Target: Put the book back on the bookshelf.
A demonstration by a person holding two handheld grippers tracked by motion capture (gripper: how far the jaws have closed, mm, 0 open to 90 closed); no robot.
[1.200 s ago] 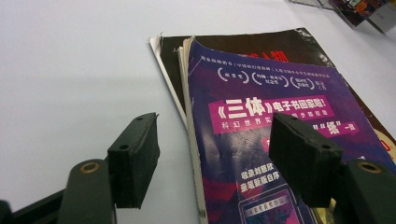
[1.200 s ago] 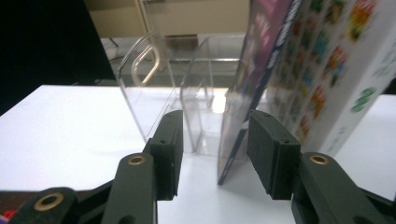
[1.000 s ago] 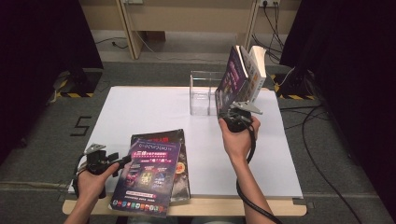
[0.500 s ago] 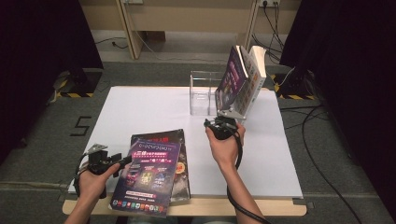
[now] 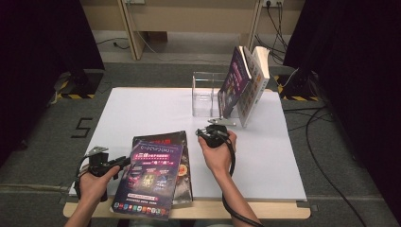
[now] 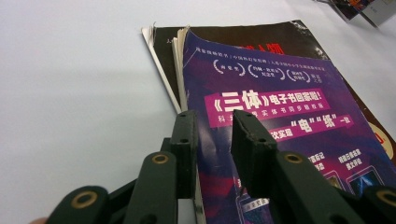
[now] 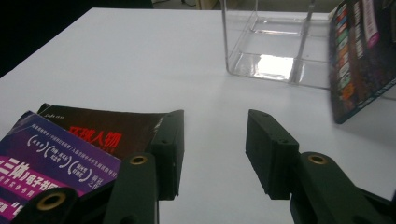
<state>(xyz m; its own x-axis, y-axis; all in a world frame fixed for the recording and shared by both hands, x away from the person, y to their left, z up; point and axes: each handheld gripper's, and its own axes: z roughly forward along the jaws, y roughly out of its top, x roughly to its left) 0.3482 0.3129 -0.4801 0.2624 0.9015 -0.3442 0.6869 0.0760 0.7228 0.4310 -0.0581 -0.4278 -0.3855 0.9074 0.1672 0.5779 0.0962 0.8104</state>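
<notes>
Since the earlier frames, your right gripper (image 5: 211, 134) has been coming away from the upright books (image 5: 246, 85) leaning at the clear plastic divided box (image 5: 205, 92) and down toward the near middle of the white table (image 5: 142, 109); its jaws are standing wide with nothing between them. Your left gripper (image 5: 124, 161) is keeping its place at the left edge of the purple glossy paperback (image 5: 149, 177), and its jaws have just been closing. In the left gripper view they are standing narrow astride that edge (image 6: 261, 116); you cannot tell whether the pads are already pressing on it.

The purple paperback is lying flat on top of a dark brown-black magazine (image 5: 184, 163), near the table's front edge on your left side.

You are reading white characters "三体" on a pink band across the purple cover, followed by "电子书" and, below, "电" and "纸" in quotation marks. The dark cover underneath is showing red characters "环球人物" (image 7: 95, 136).

The jaws are cutting off the lower part of the purple cover, and the small print in the three round badges is too fine to read.
</notes>
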